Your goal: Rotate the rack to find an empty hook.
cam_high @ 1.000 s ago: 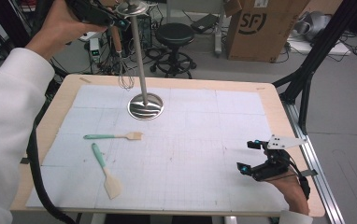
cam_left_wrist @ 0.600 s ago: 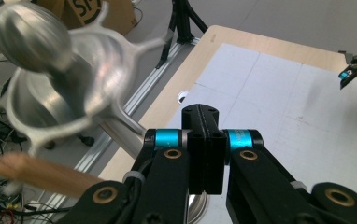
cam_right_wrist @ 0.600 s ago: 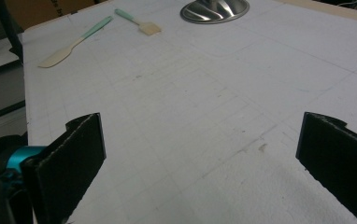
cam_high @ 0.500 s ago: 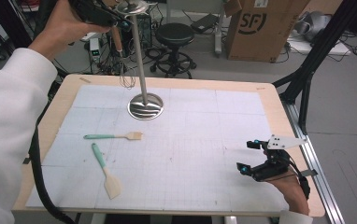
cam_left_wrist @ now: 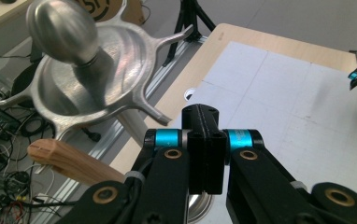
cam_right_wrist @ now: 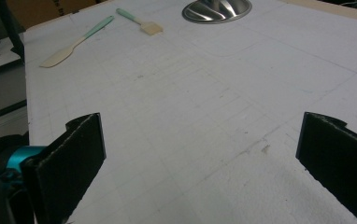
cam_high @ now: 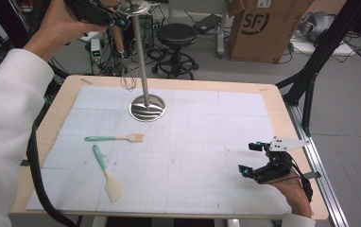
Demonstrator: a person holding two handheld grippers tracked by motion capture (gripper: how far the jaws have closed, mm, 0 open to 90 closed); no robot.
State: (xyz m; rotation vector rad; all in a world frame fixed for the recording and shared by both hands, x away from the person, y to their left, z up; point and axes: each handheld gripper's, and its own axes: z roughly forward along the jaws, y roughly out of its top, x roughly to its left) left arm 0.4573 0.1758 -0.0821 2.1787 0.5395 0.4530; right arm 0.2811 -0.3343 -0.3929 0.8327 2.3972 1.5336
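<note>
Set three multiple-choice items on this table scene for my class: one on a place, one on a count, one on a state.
1. Where does the spatula lie?
A. On the stand's round base
B. On the near left part of the mat
C. On the cardboard box

2. How many teal-handled utensils lie on the mat?
A. One
B. Two
C. Four

3. How do the right gripper's jaws stand?
A. Wide apart with nothing between them
B. Shut on the brush
C. Shut on the spatula

Key: 1 B, it lies flat just nearer the person than the brush. 2 B, the brush and the spatula. 3 A, the right gripper view shows bare mat between them.
</note>
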